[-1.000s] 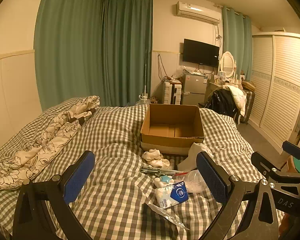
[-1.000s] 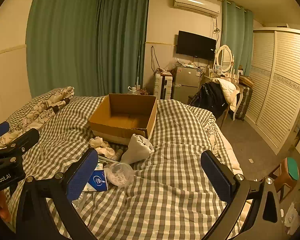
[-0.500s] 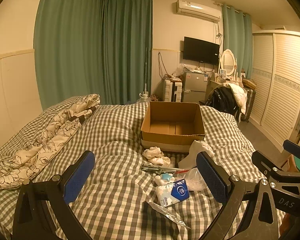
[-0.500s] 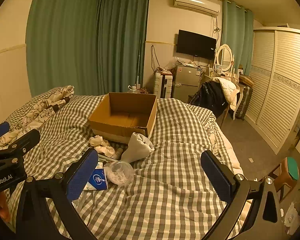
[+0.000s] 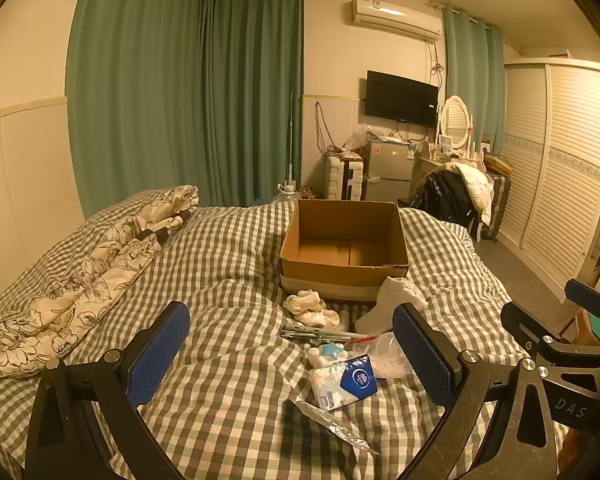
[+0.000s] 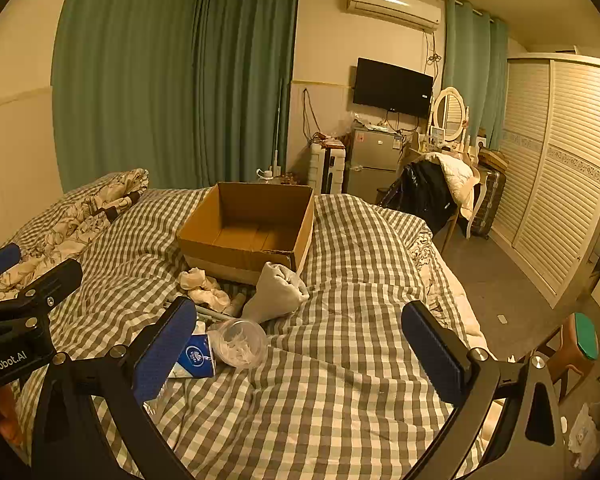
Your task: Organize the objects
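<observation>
Both the left gripper and the right gripper hang wide apart and hold nothing above the checked bed. The cardboard box stands bare inside, surely to receive things. The tissue pack, plastic cup and white cloths lie in a heap just before it.

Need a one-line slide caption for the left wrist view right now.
Open left gripper hovers over a checked bed, clutter piled before an empty cardboard box.

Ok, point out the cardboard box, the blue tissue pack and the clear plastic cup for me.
cardboard box [image 5: 342, 274], left wrist view, on its near outer wall.
blue tissue pack [image 5: 358, 378], left wrist view, on its blue label.
clear plastic cup [image 6: 242, 342], right wrist view, on its open mouth.
</observation>
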### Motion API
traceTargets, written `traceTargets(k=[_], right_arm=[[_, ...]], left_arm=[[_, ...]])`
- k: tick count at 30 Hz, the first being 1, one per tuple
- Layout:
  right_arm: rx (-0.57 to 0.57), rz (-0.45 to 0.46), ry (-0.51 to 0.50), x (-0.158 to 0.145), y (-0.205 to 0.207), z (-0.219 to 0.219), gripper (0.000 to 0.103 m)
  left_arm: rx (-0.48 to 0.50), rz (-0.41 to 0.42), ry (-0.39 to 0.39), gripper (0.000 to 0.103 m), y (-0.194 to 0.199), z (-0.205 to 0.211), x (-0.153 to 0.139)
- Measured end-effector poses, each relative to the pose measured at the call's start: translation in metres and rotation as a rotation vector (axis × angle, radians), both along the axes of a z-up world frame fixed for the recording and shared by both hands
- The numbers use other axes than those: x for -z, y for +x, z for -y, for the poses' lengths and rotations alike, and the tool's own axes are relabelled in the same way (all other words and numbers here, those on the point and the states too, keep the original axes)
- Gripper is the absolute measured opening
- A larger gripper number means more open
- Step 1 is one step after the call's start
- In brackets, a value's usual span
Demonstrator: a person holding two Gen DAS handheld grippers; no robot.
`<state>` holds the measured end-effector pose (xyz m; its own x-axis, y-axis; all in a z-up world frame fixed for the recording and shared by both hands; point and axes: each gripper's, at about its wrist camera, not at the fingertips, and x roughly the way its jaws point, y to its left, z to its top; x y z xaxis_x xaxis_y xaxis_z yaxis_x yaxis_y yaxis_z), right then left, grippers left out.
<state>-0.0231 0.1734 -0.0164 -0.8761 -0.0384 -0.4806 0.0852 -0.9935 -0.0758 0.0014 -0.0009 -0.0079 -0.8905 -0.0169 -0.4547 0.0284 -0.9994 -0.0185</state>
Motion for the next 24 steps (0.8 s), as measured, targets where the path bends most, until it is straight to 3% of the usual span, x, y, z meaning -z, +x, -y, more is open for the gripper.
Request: traceTargets(k=[24], right_arm=[[-0.004,0.005,0.002,0.0049,0.0022,-0.0003,0.103]], left_arm=[[-0.004,0.006,0.001,0.103,0.0017,-0.0023,0.0035]])
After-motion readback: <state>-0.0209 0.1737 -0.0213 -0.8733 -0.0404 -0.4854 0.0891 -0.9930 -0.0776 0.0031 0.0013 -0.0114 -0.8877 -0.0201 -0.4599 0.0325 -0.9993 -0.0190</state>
